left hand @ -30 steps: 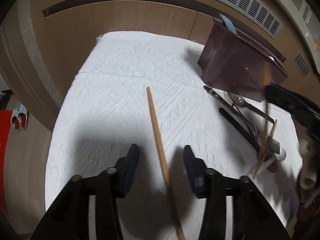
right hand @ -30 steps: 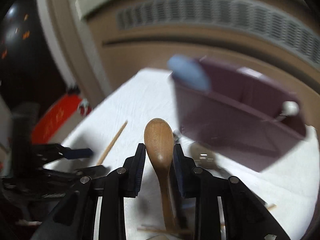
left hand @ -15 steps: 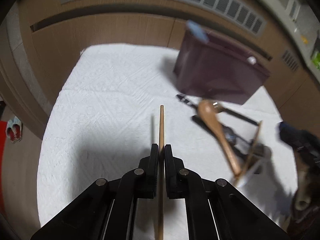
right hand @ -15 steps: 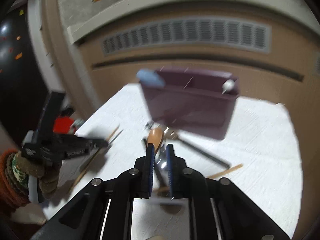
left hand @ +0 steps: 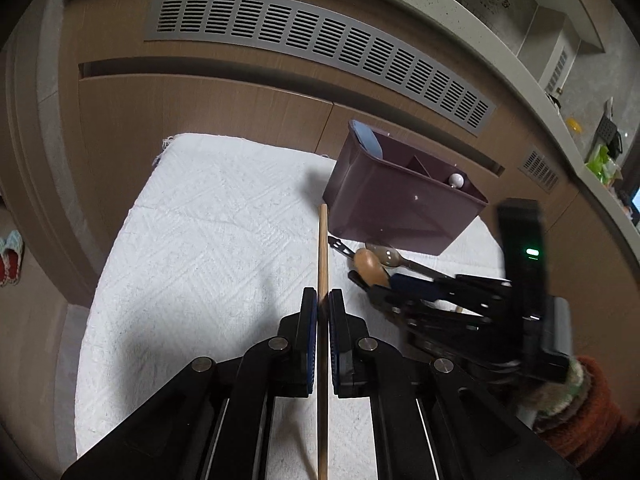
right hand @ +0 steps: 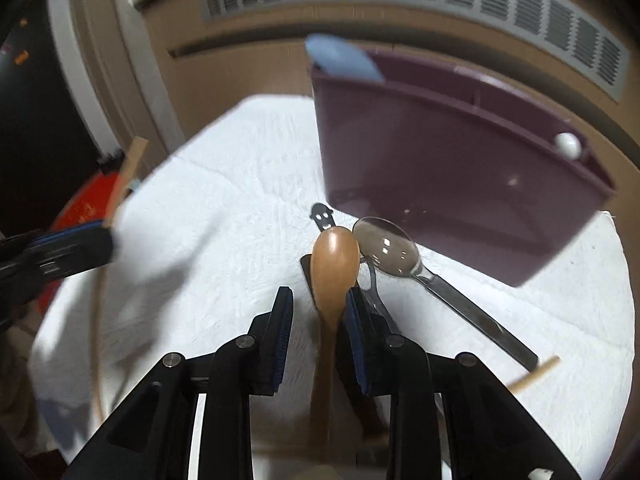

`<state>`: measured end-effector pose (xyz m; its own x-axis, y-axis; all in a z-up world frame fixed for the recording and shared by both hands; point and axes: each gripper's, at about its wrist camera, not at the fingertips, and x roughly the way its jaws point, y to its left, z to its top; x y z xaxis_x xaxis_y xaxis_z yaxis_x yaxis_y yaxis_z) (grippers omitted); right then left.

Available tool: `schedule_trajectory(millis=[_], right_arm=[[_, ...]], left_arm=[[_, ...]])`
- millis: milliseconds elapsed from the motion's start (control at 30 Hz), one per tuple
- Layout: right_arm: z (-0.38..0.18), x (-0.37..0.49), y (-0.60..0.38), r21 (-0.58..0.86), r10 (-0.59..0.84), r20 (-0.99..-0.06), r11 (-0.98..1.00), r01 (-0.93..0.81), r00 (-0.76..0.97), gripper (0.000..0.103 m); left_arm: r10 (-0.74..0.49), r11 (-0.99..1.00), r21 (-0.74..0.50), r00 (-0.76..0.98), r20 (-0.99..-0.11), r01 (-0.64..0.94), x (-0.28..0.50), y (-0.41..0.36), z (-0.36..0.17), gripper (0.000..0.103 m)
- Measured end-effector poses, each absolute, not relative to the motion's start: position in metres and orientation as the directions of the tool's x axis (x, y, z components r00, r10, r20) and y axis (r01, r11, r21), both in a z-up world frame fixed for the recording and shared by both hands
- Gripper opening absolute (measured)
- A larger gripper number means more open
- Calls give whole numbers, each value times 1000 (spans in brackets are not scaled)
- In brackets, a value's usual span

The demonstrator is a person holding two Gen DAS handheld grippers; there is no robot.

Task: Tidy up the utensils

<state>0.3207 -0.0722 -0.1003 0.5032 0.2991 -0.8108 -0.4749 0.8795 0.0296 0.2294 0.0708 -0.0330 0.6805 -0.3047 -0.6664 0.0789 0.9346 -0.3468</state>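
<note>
My left gripper (left hand: 323, 300) is shut on a wooden chopstick (left hand: 322, 256) and holds it above the white cloth, pointing toward the purple utensil bin (left hand: 400, 204). My right gripper (right hand: 318, 300) is open, its jaws on either side of a wooden spoon (right hand: 334, 268) that lies on the cloth in front of the bin (right hand: 440, 152). A metal spoon (right hand: 392, 250) and a black smiley-handled utensil (right hand: 322, 214) lie beside it. In the left wrist view the right gripper (left hand: 384, 288) sits over the wooden spoon (left hand: 370, 266).
The bin holds a blue utensil (right hand: 340, 58) at its left end and a white-tipped one (right hand: 568, 146) at its right. Another chopstick end (right hand: 534, 376) lies at the right on the white cloth (left hand: 208, 240). A wooden cabinet wall with a vent stands behind the table.
My left gripper closed on the chopstick and lifted it. My right gripper, first holding the wooden spoon, lowered it to the cloth and opened around it.
</note>
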Motion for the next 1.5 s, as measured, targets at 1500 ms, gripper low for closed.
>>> schedule_trajectory(millis=[1500], right_arm=[[132, 318, -217, 108, 332, -341, 943, -314, 879, 24]], left_arm=[[-415, 905, -239, 856, -309, 353, 322, -3, 166, 5]])
